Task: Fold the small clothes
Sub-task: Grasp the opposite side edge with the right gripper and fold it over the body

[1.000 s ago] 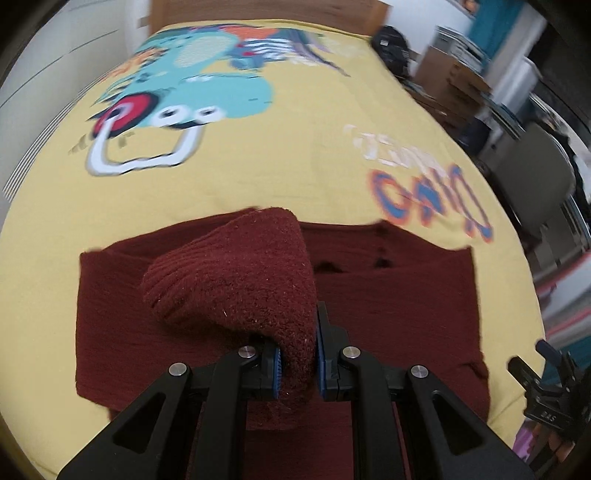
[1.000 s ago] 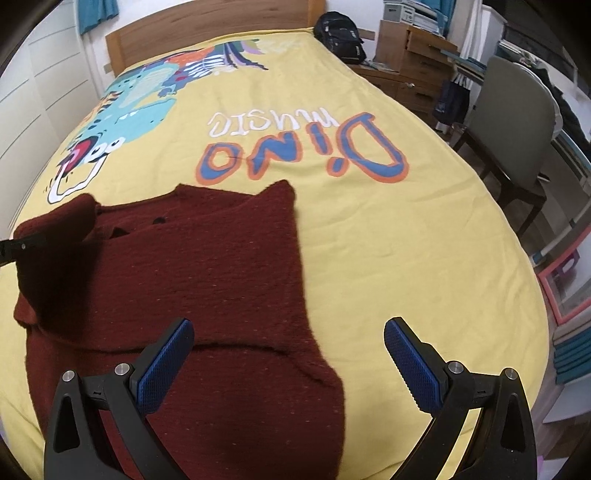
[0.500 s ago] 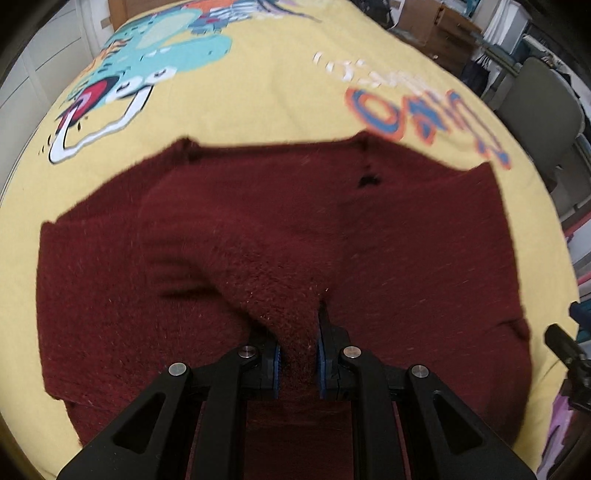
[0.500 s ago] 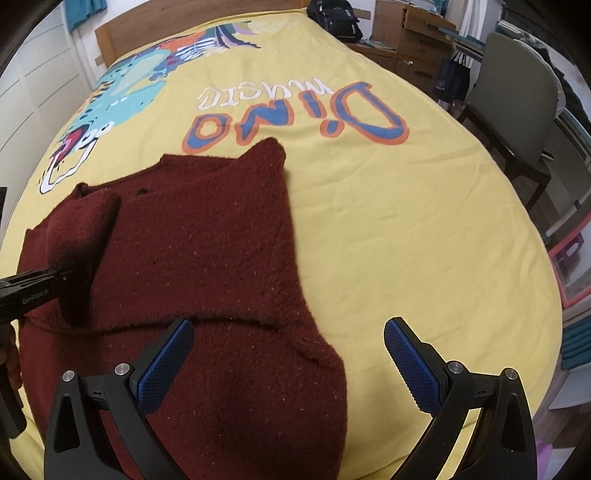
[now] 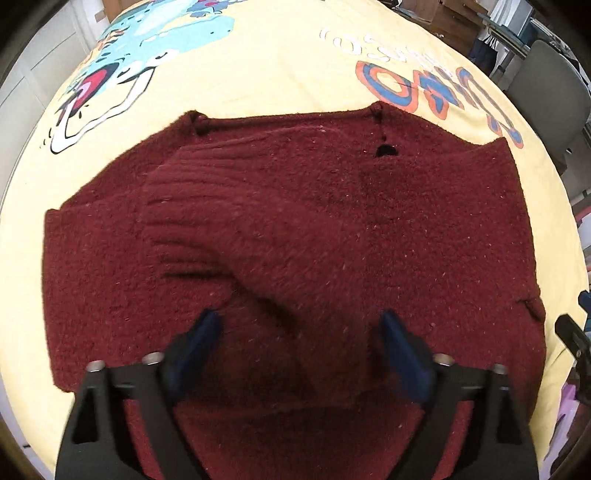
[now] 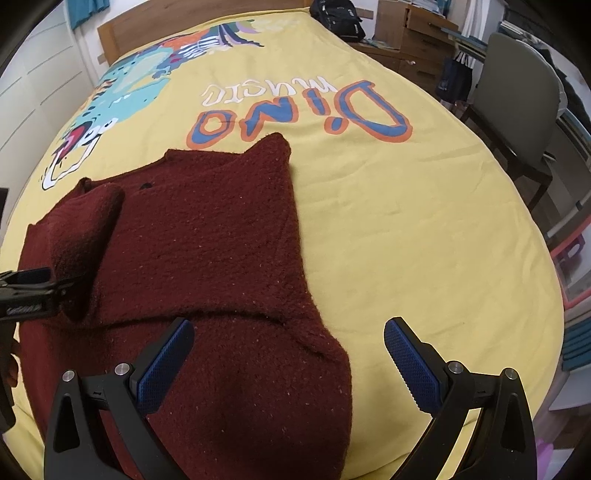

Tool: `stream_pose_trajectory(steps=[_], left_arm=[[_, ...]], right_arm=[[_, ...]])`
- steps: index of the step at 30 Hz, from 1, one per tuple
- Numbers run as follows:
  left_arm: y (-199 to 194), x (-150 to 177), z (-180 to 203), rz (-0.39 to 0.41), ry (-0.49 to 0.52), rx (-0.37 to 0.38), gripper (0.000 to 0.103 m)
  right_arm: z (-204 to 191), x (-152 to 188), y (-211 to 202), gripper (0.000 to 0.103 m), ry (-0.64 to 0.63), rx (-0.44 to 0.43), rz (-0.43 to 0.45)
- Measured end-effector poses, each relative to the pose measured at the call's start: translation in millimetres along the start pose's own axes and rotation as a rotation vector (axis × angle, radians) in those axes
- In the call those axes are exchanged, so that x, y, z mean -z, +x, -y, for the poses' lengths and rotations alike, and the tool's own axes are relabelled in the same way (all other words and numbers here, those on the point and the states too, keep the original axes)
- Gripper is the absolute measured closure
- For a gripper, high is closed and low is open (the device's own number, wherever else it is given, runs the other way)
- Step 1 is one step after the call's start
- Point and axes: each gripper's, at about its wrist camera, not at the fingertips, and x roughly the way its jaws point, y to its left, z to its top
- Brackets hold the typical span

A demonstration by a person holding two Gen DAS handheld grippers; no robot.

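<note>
A dark red knitted sweater (image 5: 369,229) lies flat on the yellow bed cover (image 5: 266,74). Its ribbed sleeve (image 5: 207,206) is folded across the body. Low over the sweater, my left gripper (image 5: 299,343) has its jaws opening; the sleeve's lower part lies loose between the blue pads and neither pad presses on it. In the right wrist view the sweater (image 6: 207,229) fills the left half. My right gripper (image 6: 288,350) hangs open above the sweater's right lower edge, holding nothing. The left gripper (image 6: 29,284) shows at the left edge there.
The yellow cover (image 6: 406,206) bears a dinosaur print (image 6: 122,96) and "Dino music" lettering (image 6: 295,110). A grey chair (image 6: 517,92), wooden drawers (image 6: 413,40) and a black backpack (image 6: 336,14) stand beyond the bed's right side. A wooden headboard (image 6: 192,18) is at the far end.
My left gripper came down onto the sweater with the sleeve pinched, then its jaws spread and let the sleeve go. The sleeve now rests folded on the body. The right gripper stayed open.
</note>
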Motion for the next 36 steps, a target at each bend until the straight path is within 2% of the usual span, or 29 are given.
stream_pose_trajectory(steps=[1,8,11,17,23,26,28,30,36], left_arm=[[-2,2,-1,0.007,0.008,-0.006,0.001],[-27,24,-27,0.026,0.033,-0.022,0.001],[-38,35,-57,0.034,-0.026,-0.046,0.001],[-60,55,-110,0.07,-0.032,-0.137,0.001],[-46,85,-160,0.045,-0.095,-0.15,0.004],[-36,87,-171,0.06,-0.139,-0.132,0.015],[-24,85,-173,0.035,-0.132,-0.138,0.035],[-12,82,-173,0.012,-0.122,-0.136,0.046],[-10,76,-172,0.049,-0.107,-0.105,0.049]], right_arm=[[0,1,0,0.0,0.004,-0.002,-0.001],[-6,6,0,0.0,-0.03,-0.002,-0.011],[-12,6,2,0.0,-0.04,-0.004,-0.015],[-28,6,2,0.0,-0.067,-0.02,-0.02],[-44,7,7,0.0,-0.095,-0.027,-0.037],[-53,8,9,0.0,-0.115,-0.025,-0.049],[-57,8,10,0.0,-0.126,-0.023,-0.053],[-61,7,10,0.0,-0.136,-0.015,-0.055],[-75,0,11,0.0,-0.162,-0.005,-0.054]])
